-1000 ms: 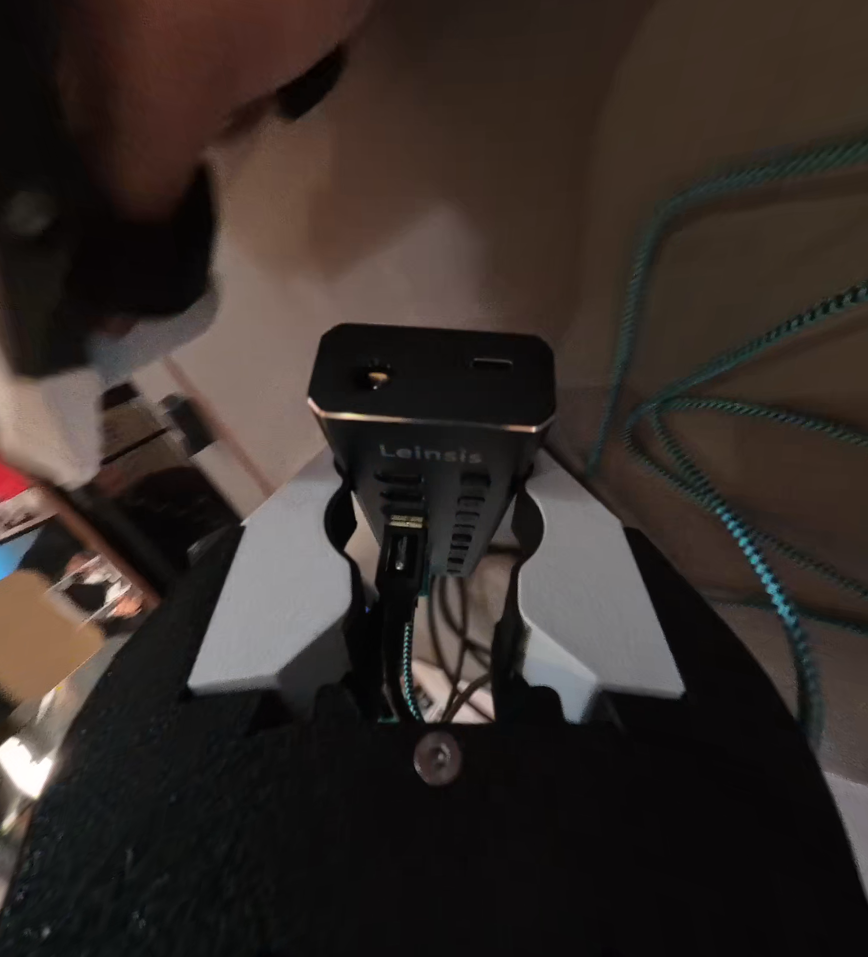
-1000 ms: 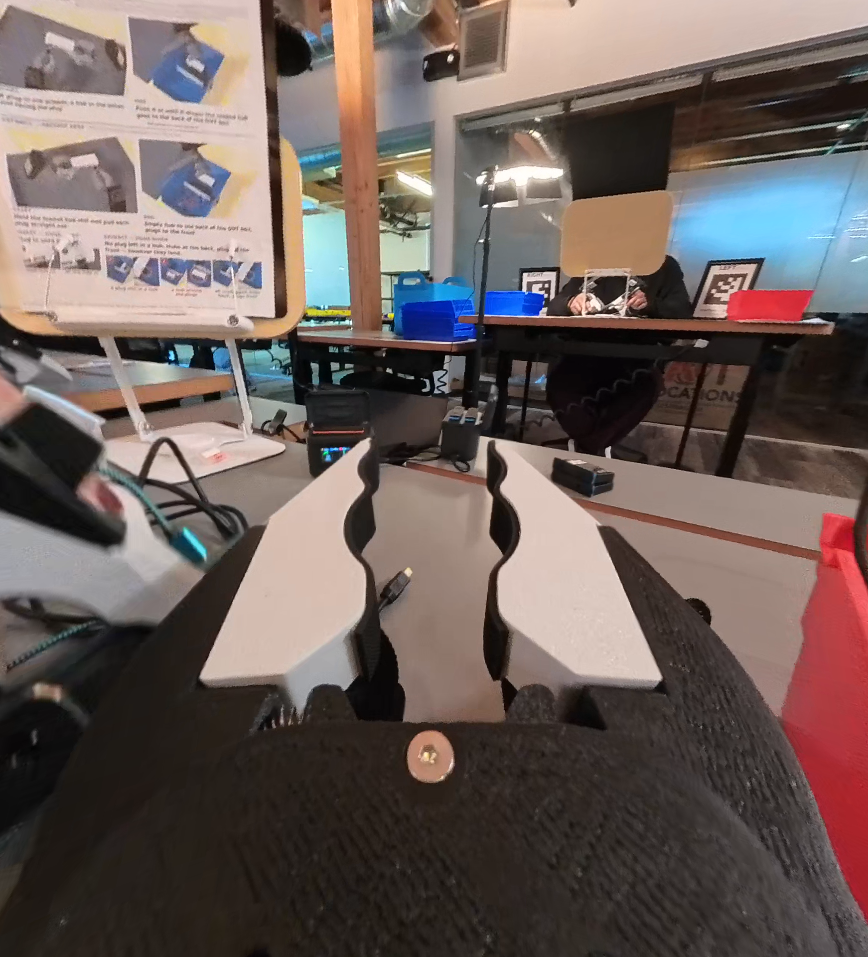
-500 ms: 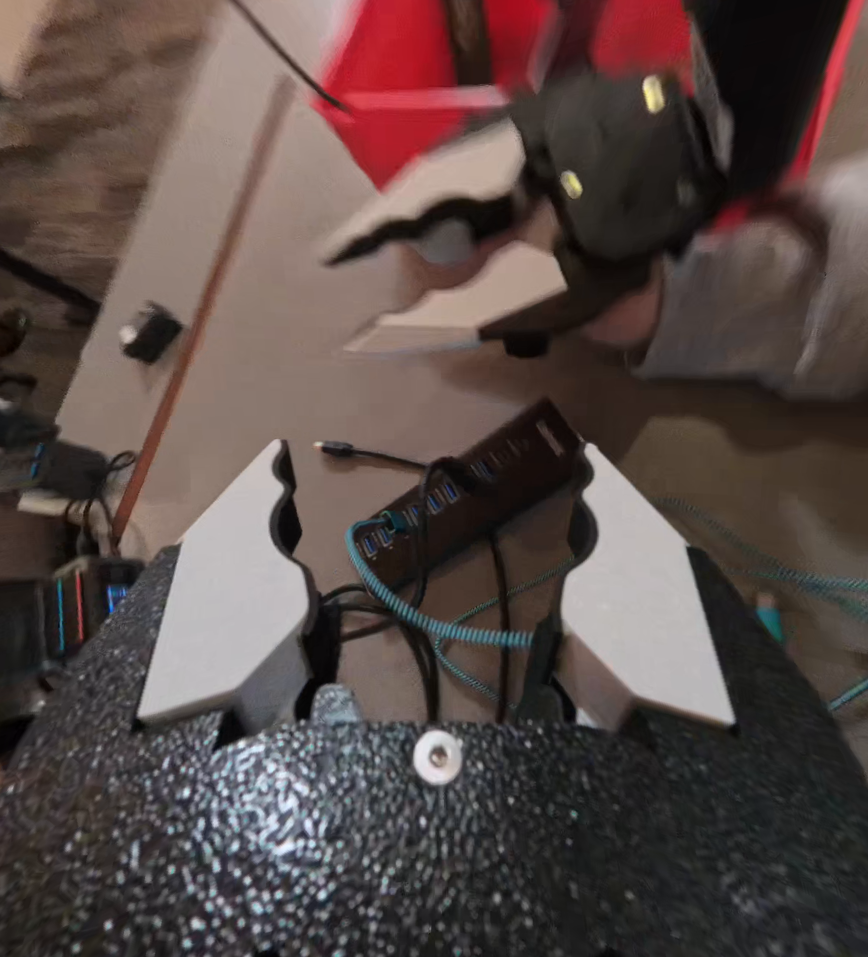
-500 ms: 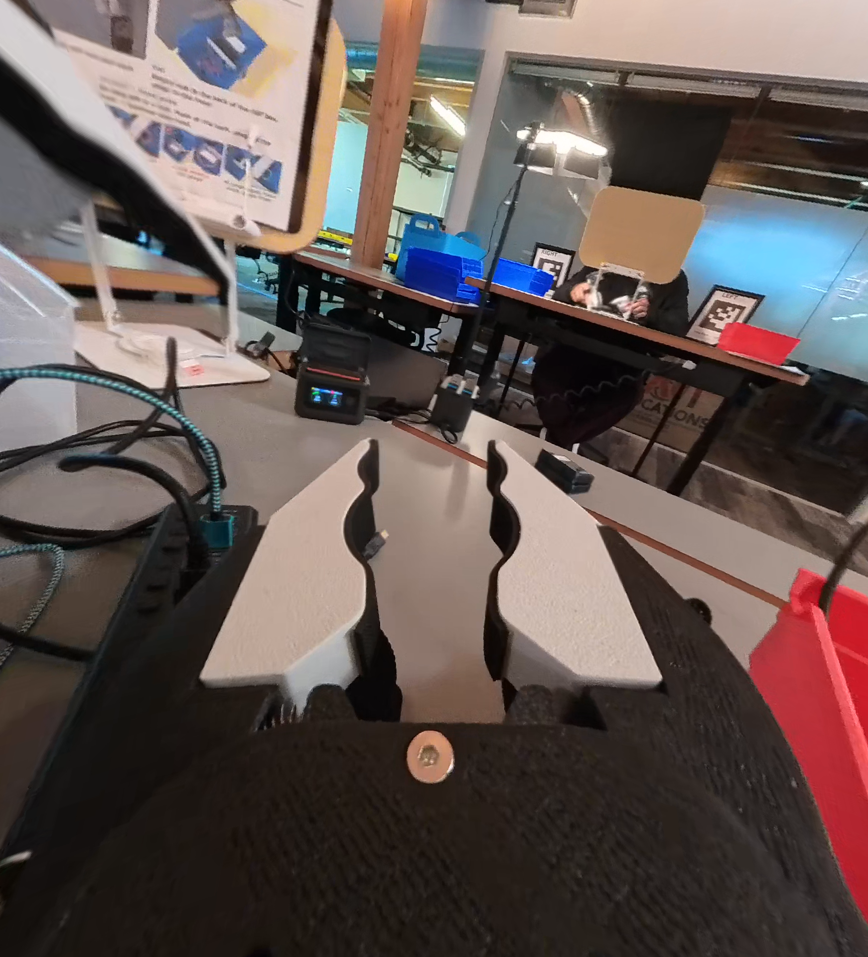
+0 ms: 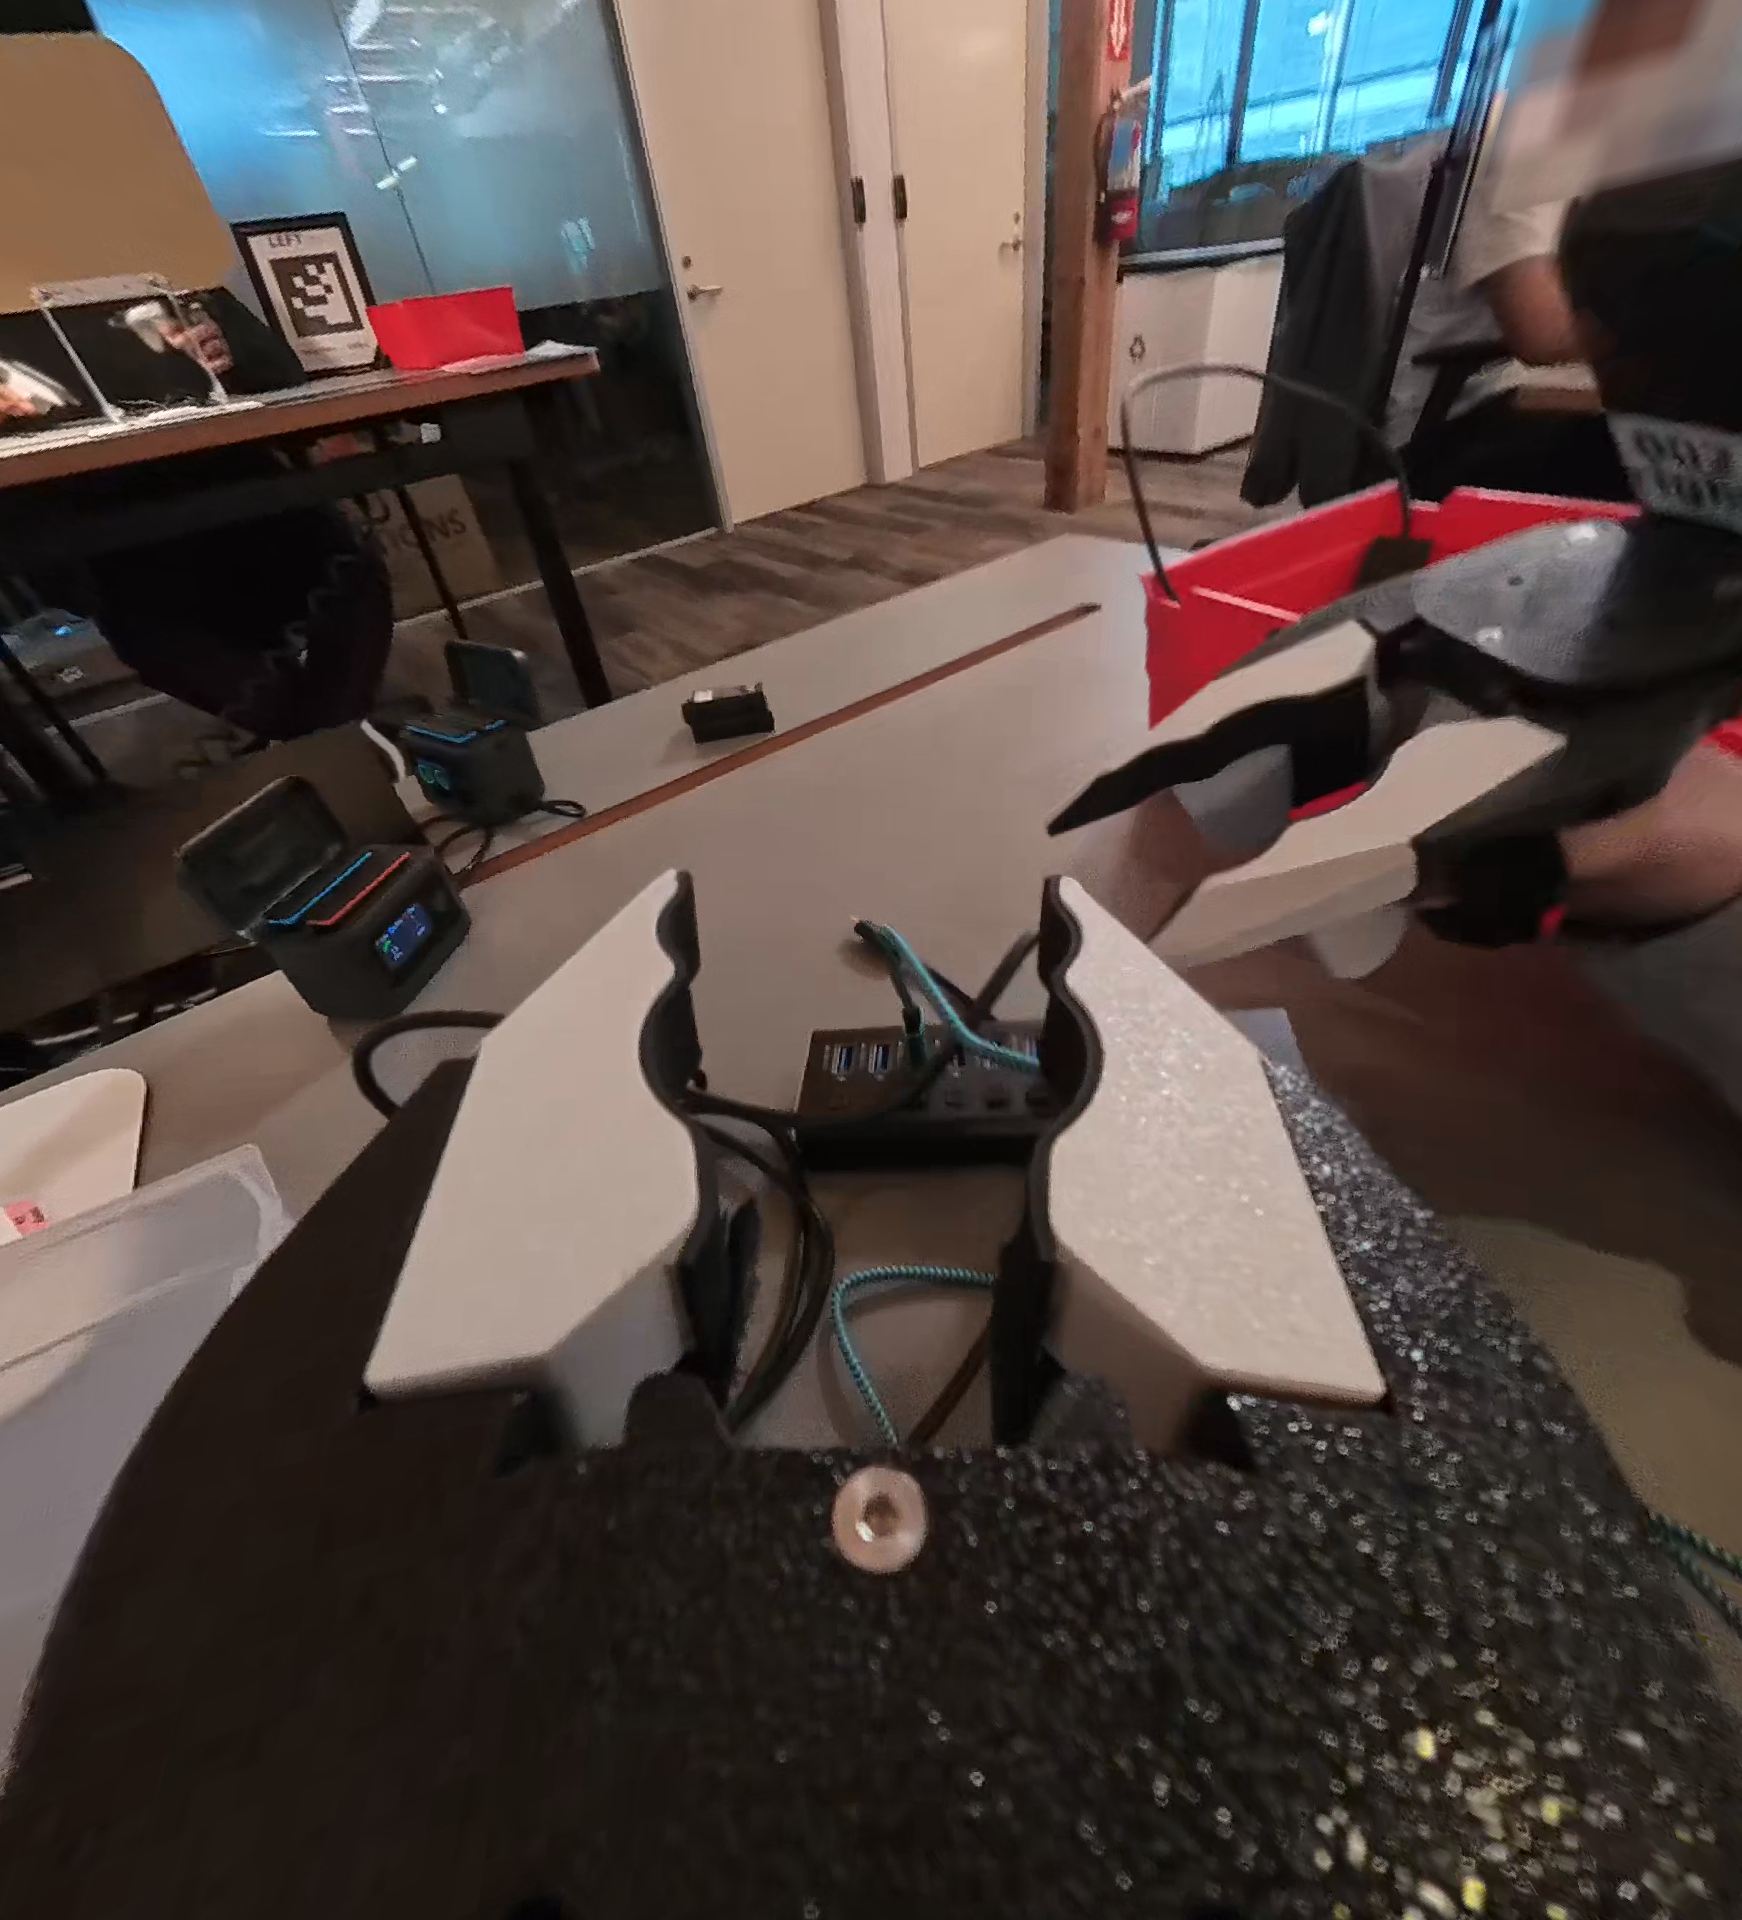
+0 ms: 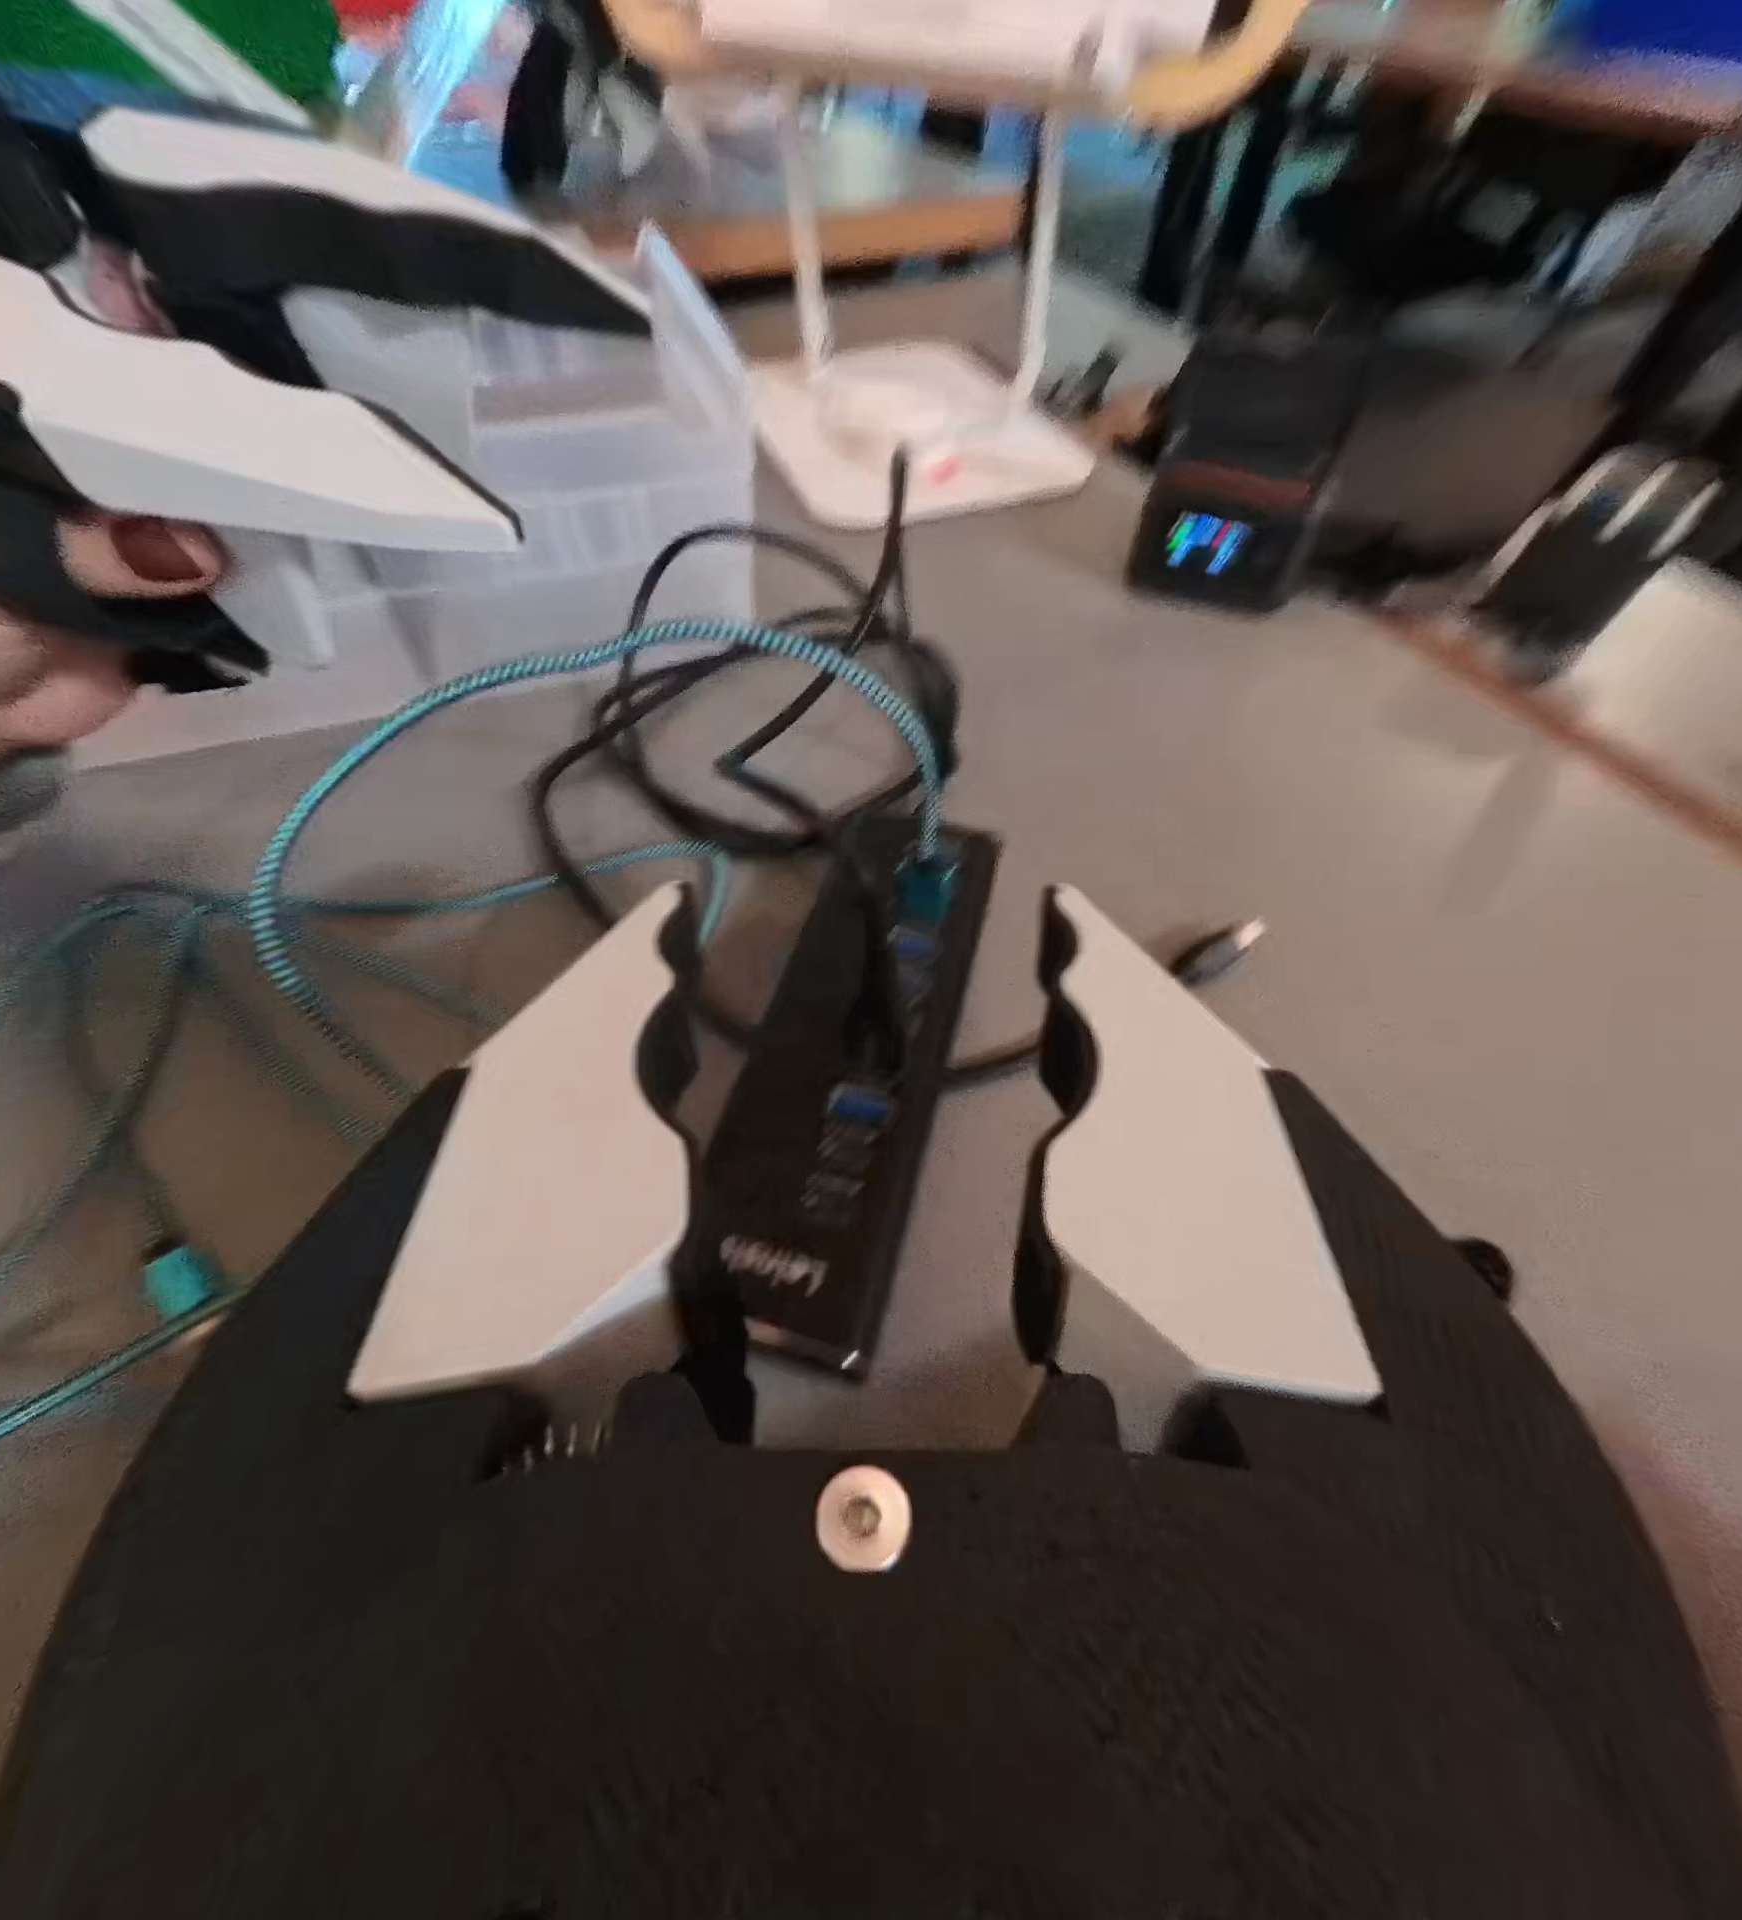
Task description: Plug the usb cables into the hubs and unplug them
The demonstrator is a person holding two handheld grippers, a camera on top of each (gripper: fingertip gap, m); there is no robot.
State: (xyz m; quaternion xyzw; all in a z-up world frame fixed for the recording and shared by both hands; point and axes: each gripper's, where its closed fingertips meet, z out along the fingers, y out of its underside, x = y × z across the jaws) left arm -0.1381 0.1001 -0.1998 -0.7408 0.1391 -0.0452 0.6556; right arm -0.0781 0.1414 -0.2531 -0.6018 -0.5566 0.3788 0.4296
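A long black USB hub (image 6: pixel 836 1132) lies on the grey table (image 6: pixel 1262 831). A teal braided cable (image 6: pixel 576 665) and black cables (image 6: pixel 638 727) are plugged in near its far end. My right gripper (image 6: pixel 867 914) is open, low over the hub, with the hub's near end between its fingers. My left gripper (image 5: pixel 867 904) is open and empty, with the hub (image 5: pixel 908 1101) on the table just beyond its fingers. Each gripper shows in the other's view: the right one (image 5: pixel 1262 810) and the left one (image 6: pixel 275 436). A loose cable plug (image 6: pixel 1220 945) lies right of the hub.
A red bin (image 5: pixel 1262 582) stands at the right of the table. A clear plastic container (image 6: pixel 586 468) and a white stand base (image 6: pixel 929 436) are at the left. Small black charger boxes (image 5: pixel 347 914) sit at the far side. A teal cable (image 6: pixel 119 935) loops on the table's left.
My left gripper let go of the hub, which now lies on the table, and pulled back. My right gripper opened wider and swung down over the hub.
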